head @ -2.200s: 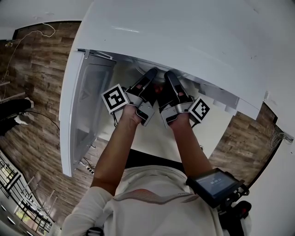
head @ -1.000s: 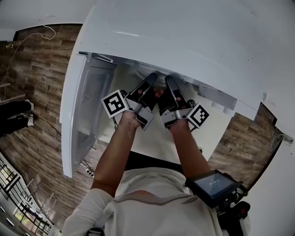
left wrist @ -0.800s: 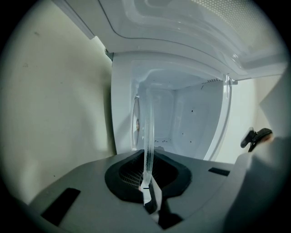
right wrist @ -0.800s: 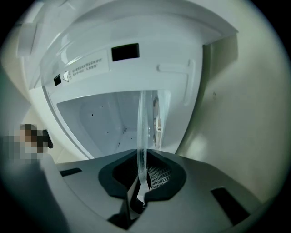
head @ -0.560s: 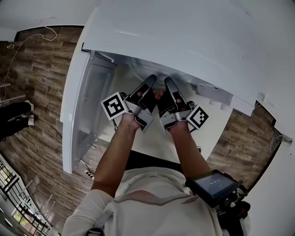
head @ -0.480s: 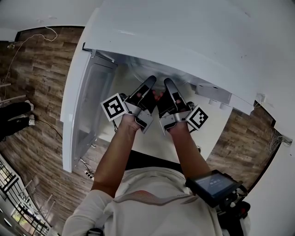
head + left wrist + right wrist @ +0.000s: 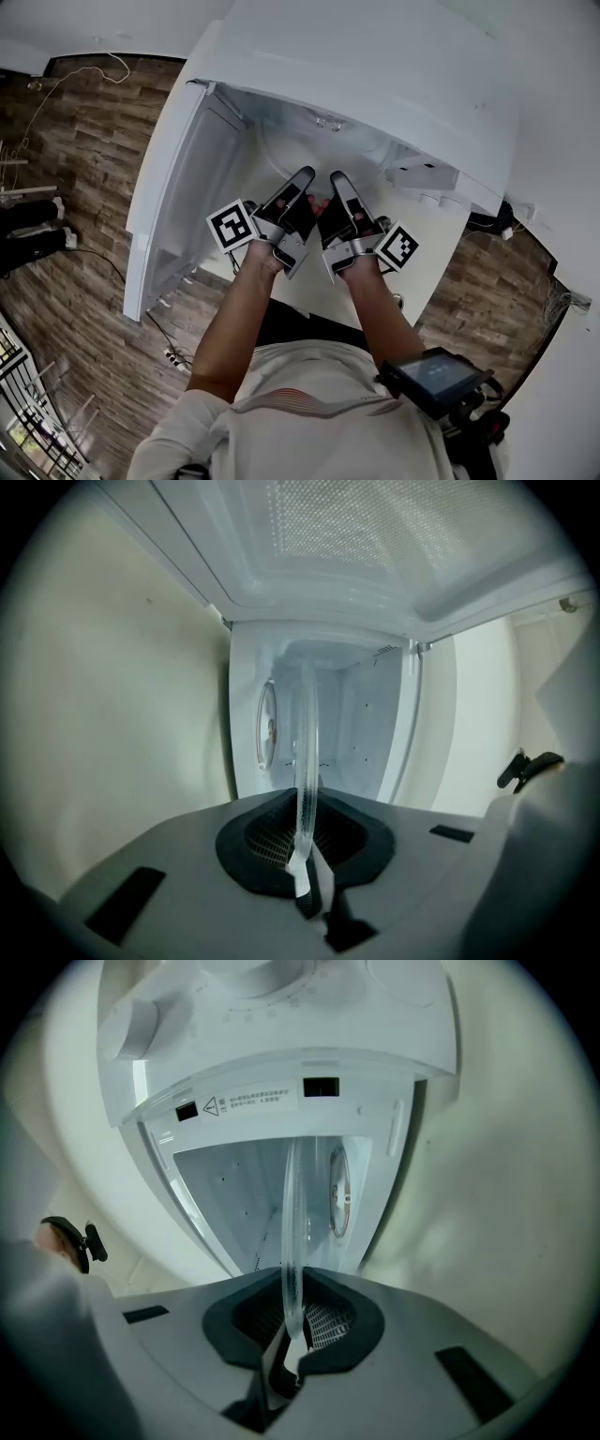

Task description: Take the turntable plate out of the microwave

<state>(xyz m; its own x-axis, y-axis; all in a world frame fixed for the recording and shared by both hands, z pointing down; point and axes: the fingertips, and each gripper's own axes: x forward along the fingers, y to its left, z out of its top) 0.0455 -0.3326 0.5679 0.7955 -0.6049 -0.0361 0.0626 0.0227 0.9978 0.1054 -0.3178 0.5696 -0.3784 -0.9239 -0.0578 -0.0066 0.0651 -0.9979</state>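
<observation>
The clear glass turntable plate (image 7: 314,155) is held level at the mouth of the white microwave (image 7: 375,66), whose door (image 7: 169,197) stands open to the left. My left gripper (image 7: 302,178) is shut on the plate's near rim, and my right gripper (image 7: 337,180) is shut on the rim right beside it. In the left gripper view the plate (image 7: 305,752) shows edge-on, running from the left gripper (image 7: 309,892) into the cavity (image 7: 361,724). The right gripper view shows the same edge (image 7: 292,1232) clamped in the right gripper (image 7: 286,1358), below the control panel (image 7: 262,1016).
The microwave stands on a white table (image 7: 427,248) over a wood floor (image 7: 75,159) with a loose cable. A person's legs (image 7: 33,230) show at the far left. A device with a screen (image 7: 436,375) sits by my right arm.
The head view has tipped, so more of the open cavity and the control knobs show now. Both grippers stay shut on the plate and have barely shifted.
</observation>
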